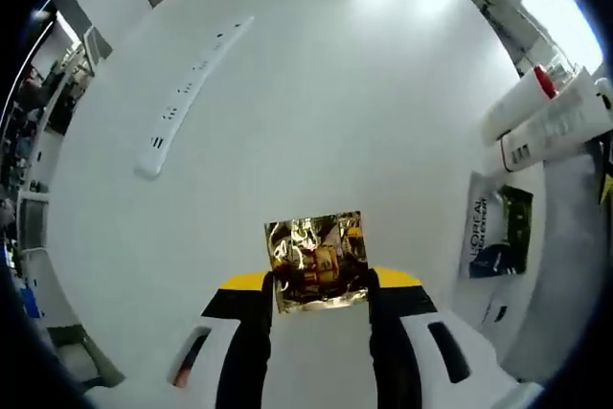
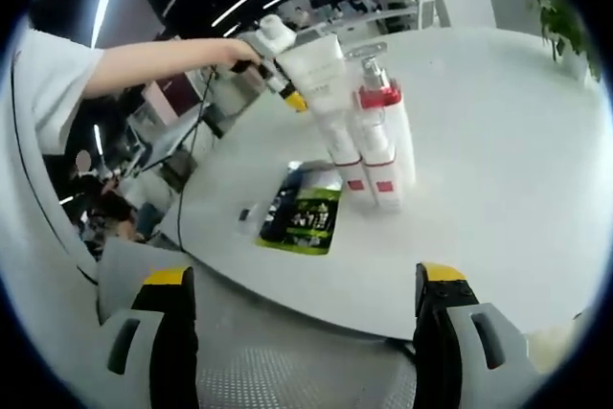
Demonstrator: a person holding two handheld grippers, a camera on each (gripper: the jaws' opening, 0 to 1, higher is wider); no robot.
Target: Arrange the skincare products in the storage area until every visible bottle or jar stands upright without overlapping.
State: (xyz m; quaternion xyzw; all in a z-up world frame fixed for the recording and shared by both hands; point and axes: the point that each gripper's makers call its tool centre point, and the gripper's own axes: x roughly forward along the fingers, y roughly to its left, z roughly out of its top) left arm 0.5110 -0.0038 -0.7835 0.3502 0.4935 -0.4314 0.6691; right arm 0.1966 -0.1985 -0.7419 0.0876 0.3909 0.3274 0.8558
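Standing white bottles [image 2: 369, 146], two, touching

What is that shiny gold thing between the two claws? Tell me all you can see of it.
It is a small square gold foil packet, crinkled and mirror-like, with reddish-brown reflections. The left gripper pinches its lower edge between two black jaws, holding it flat-faced toward the camera above the white table. Nothing else touches it.

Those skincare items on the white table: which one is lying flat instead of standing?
The green-and-black flat sachet lies flat on the white round table. The white tubes and the red-collared white pump bottle behind it stand upright, close together.
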